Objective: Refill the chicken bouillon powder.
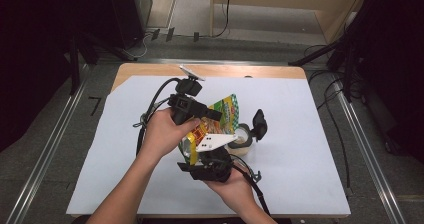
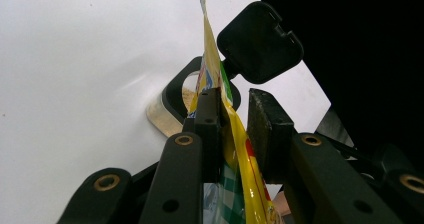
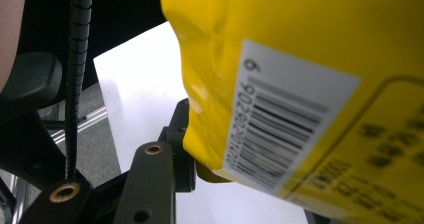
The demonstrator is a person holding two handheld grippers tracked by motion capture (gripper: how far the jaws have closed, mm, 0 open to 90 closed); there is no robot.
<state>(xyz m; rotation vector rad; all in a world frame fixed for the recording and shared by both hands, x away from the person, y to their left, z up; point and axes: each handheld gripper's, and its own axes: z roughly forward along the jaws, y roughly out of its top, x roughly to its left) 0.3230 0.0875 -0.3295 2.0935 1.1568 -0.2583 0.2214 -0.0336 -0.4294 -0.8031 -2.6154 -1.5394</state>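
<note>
— Packet (image 1: 226, 115) first: where is it?

— Yellow and green snack packet, held up off the desk (image 1: 300, 149) between the two grippers, near the middle of the white sheet. It tilts, with its top edge up and away from the person. Just beside it, on the right in the high view, stands a small clear container (image 1: 243, 139) with a black flip lid (image 1: 259, 124) swung open; something pale and grainy sits inside.

— And the left gripper (image 2: 232, 121)?

— Its jaws are partly closed with the packet's thin edge running up between them. The film lies against one pad (image 2: 207, 119); the other pad (image 2: 265, 129) stands just beside the film, and I cannot tell whether it presses. The left hand (image 1: 162, 131) wraps the grip from the side, forearm coming in diagonally from the lower left.

— The right gripper (image 1: 210, 159)?

— Lower down, under the packet. Its own view has the yellow back with the barcode (image 3: 280, 119) close up, resting against one jaw; the other jaw is hidden, so I cannot tell the grip. The right hand (image 1: 232, 184) cups the gripper from below, palm up, jaws pointing up and away.
</note>
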